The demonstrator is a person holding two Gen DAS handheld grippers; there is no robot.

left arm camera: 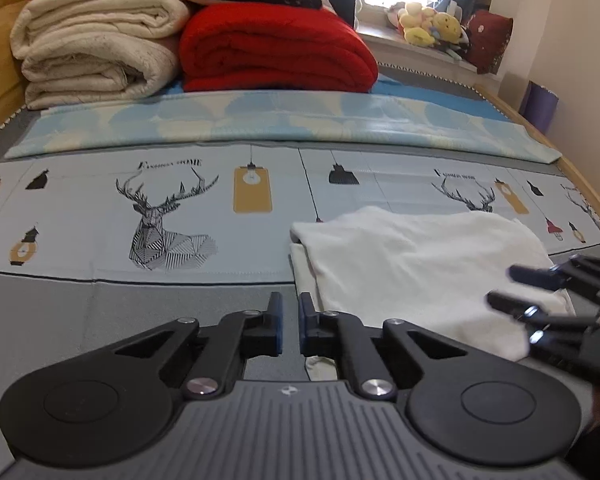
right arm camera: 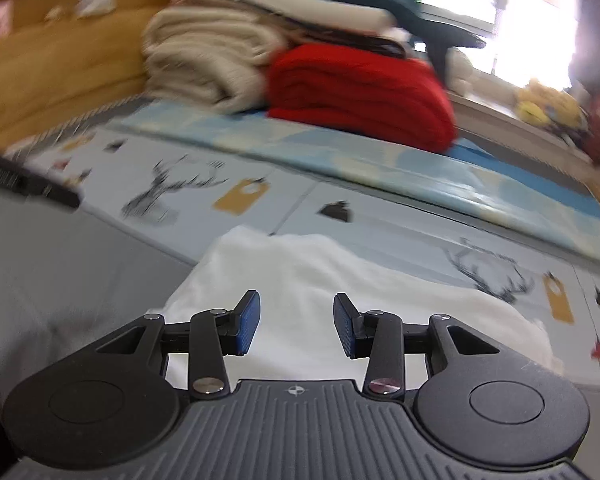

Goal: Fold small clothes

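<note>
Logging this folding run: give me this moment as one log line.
left gripper: shut, empty | right gripper: open, empty, above white cloth garment | garment: partly folded on deer-print mat

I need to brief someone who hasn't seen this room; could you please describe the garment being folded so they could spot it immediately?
Start at the bed's far end, where a red blanket sits beside cream ones. Come forward across the deer-print mat to its near edge. There lies the white garment, plain and unprinted, the only loose, flat cloth nearby.
</note>
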